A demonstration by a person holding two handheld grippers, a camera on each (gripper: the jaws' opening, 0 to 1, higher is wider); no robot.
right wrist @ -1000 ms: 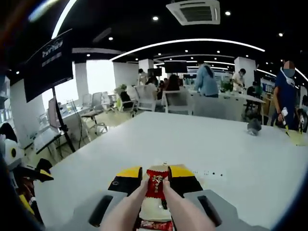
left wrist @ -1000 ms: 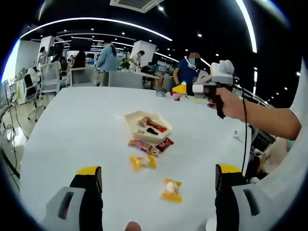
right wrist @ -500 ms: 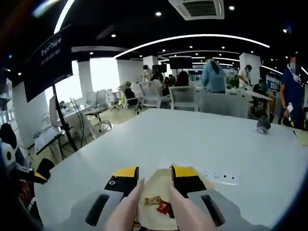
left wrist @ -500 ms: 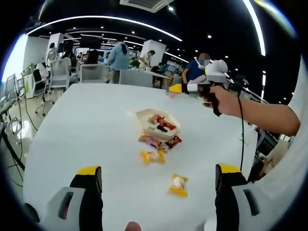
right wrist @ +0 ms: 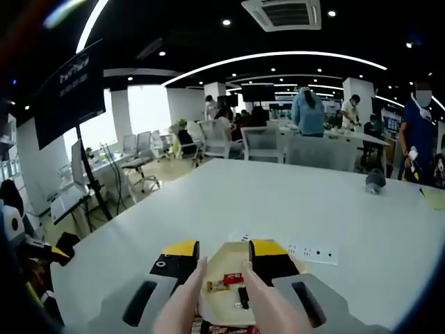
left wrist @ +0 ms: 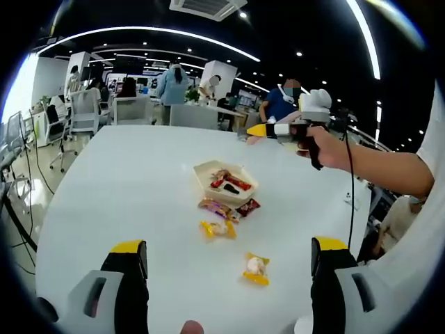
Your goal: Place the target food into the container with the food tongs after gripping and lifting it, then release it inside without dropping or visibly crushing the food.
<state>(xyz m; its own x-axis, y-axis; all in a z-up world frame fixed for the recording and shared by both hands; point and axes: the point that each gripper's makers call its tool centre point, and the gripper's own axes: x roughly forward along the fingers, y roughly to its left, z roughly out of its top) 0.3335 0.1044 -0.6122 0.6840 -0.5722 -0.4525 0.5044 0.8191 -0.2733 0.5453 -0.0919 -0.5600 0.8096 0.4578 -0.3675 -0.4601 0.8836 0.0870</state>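
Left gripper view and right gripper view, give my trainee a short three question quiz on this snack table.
1. True or false: the tray holds snacks.
2. Seen in the left gripper view, which packet lies nearest the camera? A) the yellow packet B) a green can C) a blue box
3. Fill in: in the right gripper view, the tongs hang over the ____ and pinch nothing.

Key: 1 true. 2 A. 3 tray; the red snack lies inside it, between the tong tips. The right gripper grips the tongs; the left gripper is open above the table.
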